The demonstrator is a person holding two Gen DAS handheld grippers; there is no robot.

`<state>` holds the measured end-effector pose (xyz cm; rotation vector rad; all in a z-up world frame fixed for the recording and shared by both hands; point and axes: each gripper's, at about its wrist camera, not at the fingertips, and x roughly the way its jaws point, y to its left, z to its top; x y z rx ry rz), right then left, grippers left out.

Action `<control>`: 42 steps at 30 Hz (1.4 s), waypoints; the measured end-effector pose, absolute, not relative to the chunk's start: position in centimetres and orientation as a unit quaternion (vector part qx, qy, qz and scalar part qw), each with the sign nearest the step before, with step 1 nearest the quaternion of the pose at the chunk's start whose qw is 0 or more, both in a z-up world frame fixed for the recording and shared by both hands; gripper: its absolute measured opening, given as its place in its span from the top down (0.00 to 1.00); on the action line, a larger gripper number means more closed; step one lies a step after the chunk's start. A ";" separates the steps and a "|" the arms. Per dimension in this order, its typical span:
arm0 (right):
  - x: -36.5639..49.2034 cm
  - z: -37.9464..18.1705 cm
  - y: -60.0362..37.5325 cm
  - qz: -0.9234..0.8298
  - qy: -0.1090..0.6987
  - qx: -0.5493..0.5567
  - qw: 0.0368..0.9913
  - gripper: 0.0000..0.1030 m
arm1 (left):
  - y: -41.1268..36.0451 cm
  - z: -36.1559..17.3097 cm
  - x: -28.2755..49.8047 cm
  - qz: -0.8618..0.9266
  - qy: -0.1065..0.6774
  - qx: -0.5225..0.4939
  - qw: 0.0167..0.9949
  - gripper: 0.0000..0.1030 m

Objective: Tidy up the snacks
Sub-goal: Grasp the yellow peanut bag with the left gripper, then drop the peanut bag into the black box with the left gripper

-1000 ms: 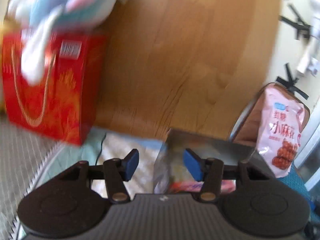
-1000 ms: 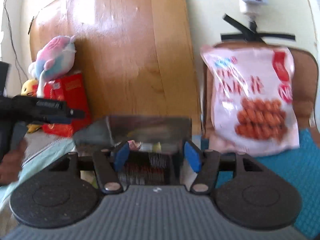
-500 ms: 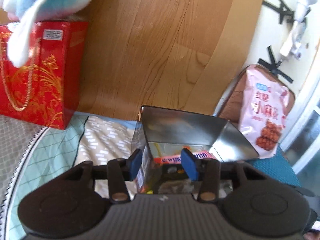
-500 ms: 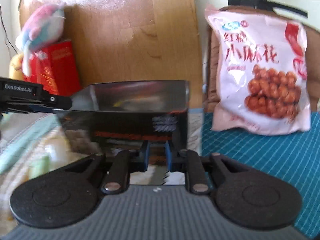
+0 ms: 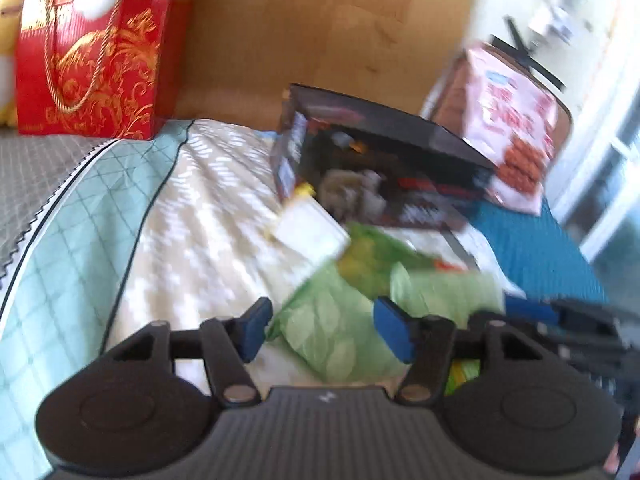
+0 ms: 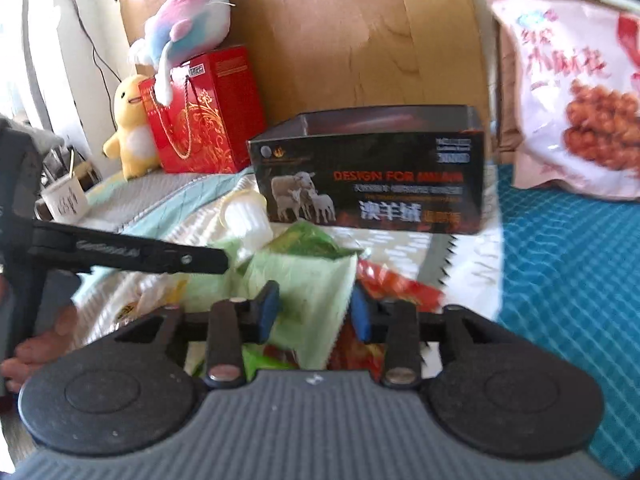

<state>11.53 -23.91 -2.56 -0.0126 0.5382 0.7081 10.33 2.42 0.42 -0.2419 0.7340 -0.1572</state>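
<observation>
Your left gripper (image 5: 320, 330) and right gripper (image 6: 314, 310) both had their fingers apart, gripping nothing — each hovered over the green snack packets (image 6: 304, 276) heaped on the bed (image 5: 180, 220), just before the black box (image 6: 368, 176).

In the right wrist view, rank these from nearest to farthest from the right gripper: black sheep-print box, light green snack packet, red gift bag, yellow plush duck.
1. Light green snack packet, right between the open fingers of the right gripper.
2. Black sheep-print box, straight ahead, behind the packet.
3. Red gift bag and yellow plush duck, far left at the headboard; too close to call.
</observation>
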 end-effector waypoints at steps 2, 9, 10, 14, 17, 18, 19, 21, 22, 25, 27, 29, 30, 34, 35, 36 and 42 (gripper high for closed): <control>10.8 -2.7 -25.1 0.306 0.245 -0.004 0.920 0.53 | 1.6 0.4 9.1 -0.089 0.359 -0.115 0.922 0.39; 7.3 -1.1 -27.2 0.311 0.211 0.043 0.926 0.49 | 4.0 1.3 5.4 -0.096 0.344 -0.154 0.921 0.36; 6.6 -0.8 -26.9 0.340 0.210 0.042 0.916 0.48 | 4.8 1.3 4.8 -0.095 0.344 -0.163 0.920 0.36; 4.7 -1.2 -23.9 0.437 0.234 0.002 0.869 0.42 | 7.2 0.6 3.4 -0.114 0.363 -0.202 0.903 0.36; 4.4 -2.5 -20.8 0.453 0.252 -0.049 0.853 0.37 | 7.5 0.0 2.5 -0.132 0.371 -0.214 0.894 0.36; 4.2 -3.0 -19.9 0.451 0.255 -0.069 0.853 0.35 | 7.4 -0.1 2.3 -0.135 0.370 -0.211 0.895 0.36; 4.0 -3.3 -19.1 0.452 0.244 -0.090 0.853 0.33 | 7.2 -0.1 2.1 -0.136 0.368 -0.205 0.897 0.36; 3.6 -3.8 -17.6 0.461 0.245 -0.126 0.843 0.31 | 6.8 -0.1 1.9 -0.138 0.367 -0.197 0.899 0.39; 3.4 -4.2 -17.3 0.464 0.246 -0.133 0.841 0.33 | 6.6 -0.1 1.9 -0.143 0.368 -0.195 0.898 0.43; 2.5 -4.4 -16.7 0.470 0.241 -0.157 0.835 0.47 | 5.9 -0.2 1.5 -0.139 0.365 -0.175 0.904 0.52; 2.5 -4.4 -17.0 0.476 0.246 -0.146 0.832 0.57 | 5.5 -0.3 1.2 -0.148 0.367 -0.172 0.902 0.56; 2.4 -4.4 -17.4 0.472 0.247 -0.135 0.835 0.61 | 5.1 -0.2 0.9 -0.149 0.368 -0.167 0.903 0.56; 2.4 -4.4 -17.6 0.472 0.248 -0.130 0.836 0.62 | 4.9 0.0 0.8 -0.151 0.367 -0.166 0.903 0.56; 2.5 -3.4 -18.2 0.455 0.229 -0.118 0.853 0.67 | 4.3 1.7 1.6 -0.165 0.350 -0.160 0.908 0.57; 2.7 -2.8 -18.8 0.450 0.220 -0.110 0.858 0.67 | 4.2 2.4 1.9 -0.169 0.339 -0.157 0.912 0.57; 3.0 -2.3 -18.9 0.444 0.212 -0.102 0.865 0.67 | 4.0 3.1 2.5 -0.174 0.328 -0.152 0.916 0.57; 7.2 0.5 -19.3 0.392 0.152 -0.095 0.903 0.67 | 2.2 6.7 7.8 -0.183 0.279 -0.121 0.935 0.57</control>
